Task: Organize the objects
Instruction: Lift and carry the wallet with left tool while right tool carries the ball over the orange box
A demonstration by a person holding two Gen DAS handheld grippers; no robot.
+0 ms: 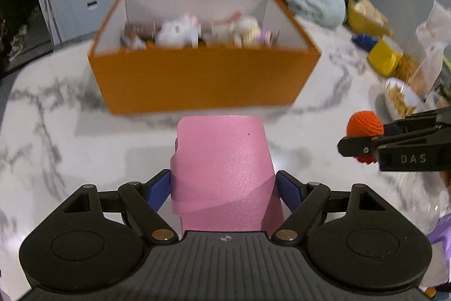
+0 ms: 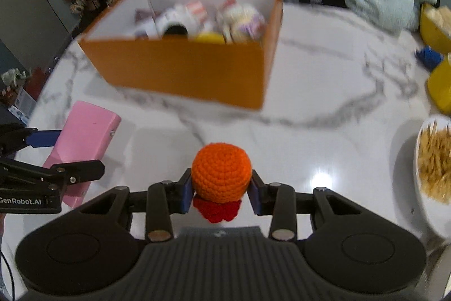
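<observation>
While we clamp the stiff pink case (image 1: pixel 222 174) in the left gripper (image 1: pixel 222 188), the right gripper (image 2: pixel 221 188) squeezes a soft, probably light crochet ball (image 2: pixel 221 172).

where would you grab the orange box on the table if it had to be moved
Take the orange box by a wall, not across the body: it looks far wider than the jaws open. The top is open and the rim is bare, so come from above and pinch the near long wall's top edge, one finger inside, one outside. Both grippers are full now; free one first.
</observation>
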